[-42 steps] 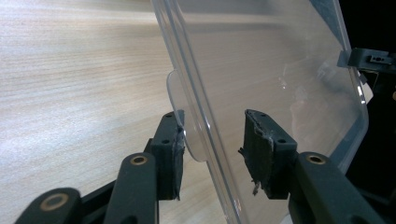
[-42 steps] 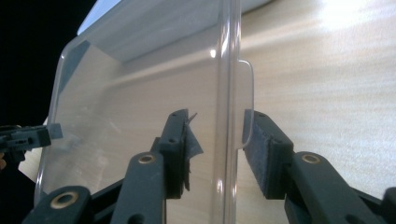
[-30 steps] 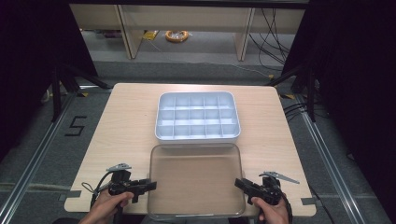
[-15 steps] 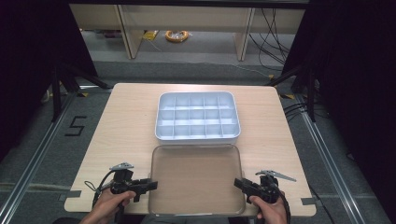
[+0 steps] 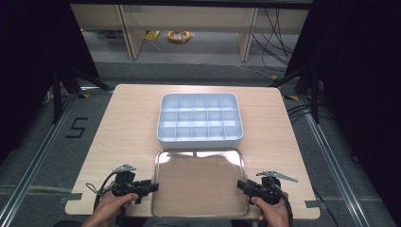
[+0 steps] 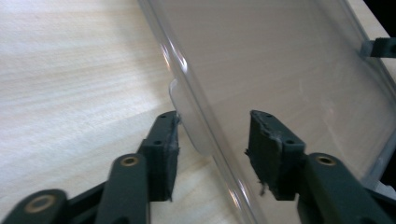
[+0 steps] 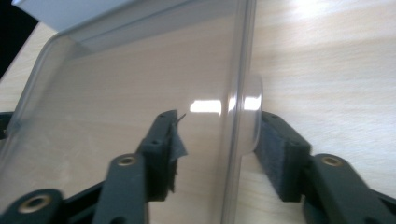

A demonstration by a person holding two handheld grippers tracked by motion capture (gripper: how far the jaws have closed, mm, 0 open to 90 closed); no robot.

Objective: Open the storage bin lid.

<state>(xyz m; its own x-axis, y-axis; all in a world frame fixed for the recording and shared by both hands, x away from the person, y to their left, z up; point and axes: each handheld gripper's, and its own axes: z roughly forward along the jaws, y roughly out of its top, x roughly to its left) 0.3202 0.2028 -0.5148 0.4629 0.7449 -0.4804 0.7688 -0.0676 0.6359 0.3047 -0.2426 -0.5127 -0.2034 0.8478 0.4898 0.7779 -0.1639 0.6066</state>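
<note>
A clear plastic lid (image 5: 198,179) lies flat on the wooden table near its front edge. My left gripper (image 5: 150,187) straddles the lid's left rim (image 6: 205,140) at a small tab. Its jaws have just been opening, and the rim stands between them with a gap on the inner side. My right gripper (image 5: 242,185) straddles the right rim (image 7: 236,140) the same way. Its jaws have also just been opening. The outer pad (image 7: 275,149) is next to the tab and the inner pad (image 7: 170,144) stands off the lid (image 7: 140,79). Both grippers are open.
A pale compartment box (image 5: 163,135) with several empty cells sits just behind the lid, its corner (image 7: 60,11) showing in the right gripper view. The other gripper's tip (image 6: 380,46) shows across the lid. The table's front edge is close under both hands.
Both grippers' jaws look slightly wider at the lid's edges. The hands, the lid and the box have kept their places.
</note>
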